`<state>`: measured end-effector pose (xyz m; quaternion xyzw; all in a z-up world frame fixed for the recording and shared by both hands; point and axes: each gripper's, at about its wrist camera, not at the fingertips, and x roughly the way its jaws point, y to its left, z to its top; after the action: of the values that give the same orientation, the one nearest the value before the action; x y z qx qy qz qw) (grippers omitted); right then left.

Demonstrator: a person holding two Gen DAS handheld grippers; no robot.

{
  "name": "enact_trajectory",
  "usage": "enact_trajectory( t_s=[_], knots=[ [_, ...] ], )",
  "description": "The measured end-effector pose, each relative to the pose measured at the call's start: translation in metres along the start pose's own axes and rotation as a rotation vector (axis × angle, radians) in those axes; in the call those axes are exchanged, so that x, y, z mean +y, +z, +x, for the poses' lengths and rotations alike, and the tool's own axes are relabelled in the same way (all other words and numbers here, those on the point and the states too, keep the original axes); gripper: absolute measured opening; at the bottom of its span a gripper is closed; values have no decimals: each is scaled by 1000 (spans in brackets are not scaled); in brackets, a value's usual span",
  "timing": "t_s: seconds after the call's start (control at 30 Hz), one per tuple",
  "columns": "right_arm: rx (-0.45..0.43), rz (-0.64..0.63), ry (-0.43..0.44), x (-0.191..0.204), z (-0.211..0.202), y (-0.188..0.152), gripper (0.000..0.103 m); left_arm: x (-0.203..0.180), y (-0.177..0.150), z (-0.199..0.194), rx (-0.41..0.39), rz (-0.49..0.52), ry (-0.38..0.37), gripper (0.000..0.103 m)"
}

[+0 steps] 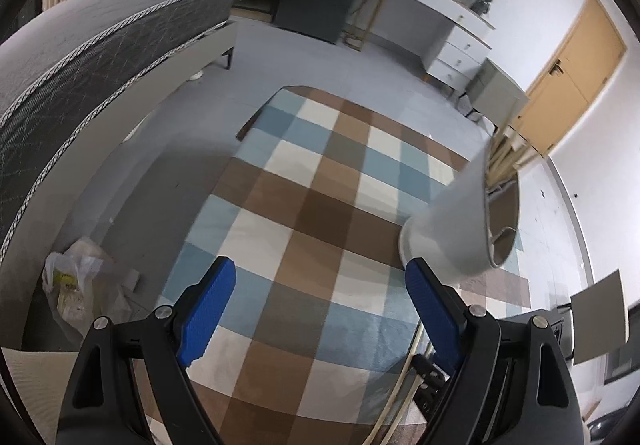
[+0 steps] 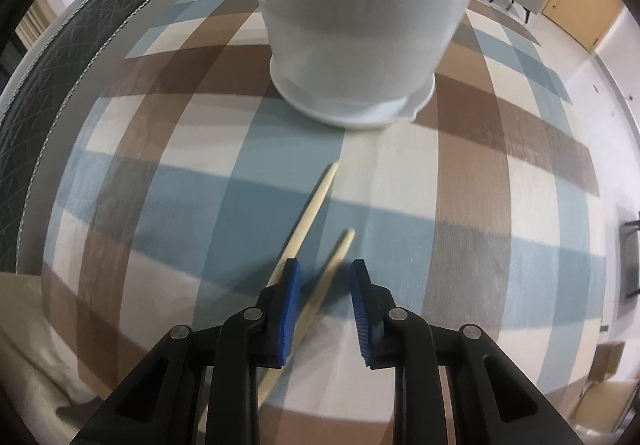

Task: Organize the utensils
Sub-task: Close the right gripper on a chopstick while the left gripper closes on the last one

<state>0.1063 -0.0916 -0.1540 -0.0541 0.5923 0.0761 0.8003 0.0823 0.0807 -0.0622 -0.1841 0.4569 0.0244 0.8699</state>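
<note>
Right gripper (image 2: 325, 277), lower centre: narrowed around one chopstick (image 2: 342, 251), pads not visibly pressing; second chopstick (image 2: 316, 201) outside, could be knocked. Left gripper (image 1: 320, 285): spread, empty. Holder (image 2: 360, 25): upper frame.

Open checked rug (image 2: 460, 181) at nine and three o'clock of the right gripper (image 2: 325, 269), grey utensil holder (image 2: 360, 37) blocking twelve, chopsticks (image 2: 316, 197) lying underneath, bed (image 1: 80, 57) bounding ten o'clock.

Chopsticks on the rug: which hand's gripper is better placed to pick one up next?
Right. The right gripper straddles a chopstick; the left gripper hangs open over bare checked rug.
</note>
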Motion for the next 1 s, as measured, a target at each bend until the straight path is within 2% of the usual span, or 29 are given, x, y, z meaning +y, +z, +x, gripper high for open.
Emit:
enact_trajectory(
  t_s=[0.03, 0.1, 0.2, 0.37, 0.6, 0.77, 1.0],
  knots=[
    [-2, 0, -1, -1, 1, 2, 19, 2, 0, 1, 4, -6, 5, 83],
    [-6, 1, -2, -2, 1, 3, 8, 3, 0, 3, 10, -7, 14, 83],
    [-24, 21, 16, -9, 1, 3, 4, 1, -2, 4, 13, 9, 25, 83],
    [-116, 131, 112, -44, -16, -4, 4, -8, -11, 9, 25, 74, 42, 83],
    [-243, 381, 315, -115, -42, -22, 4, -38, -42, 29, 136, 262, 28, 84],
    [-270, 544, 434, -151, -42, -35, 4, -58, -63, 44, 238, 347, 0, 83],
    [-284, 670, 483, -184, -34, -48, 4, -96, -80, 62, 300, 446, 19, 83]
  ],
)
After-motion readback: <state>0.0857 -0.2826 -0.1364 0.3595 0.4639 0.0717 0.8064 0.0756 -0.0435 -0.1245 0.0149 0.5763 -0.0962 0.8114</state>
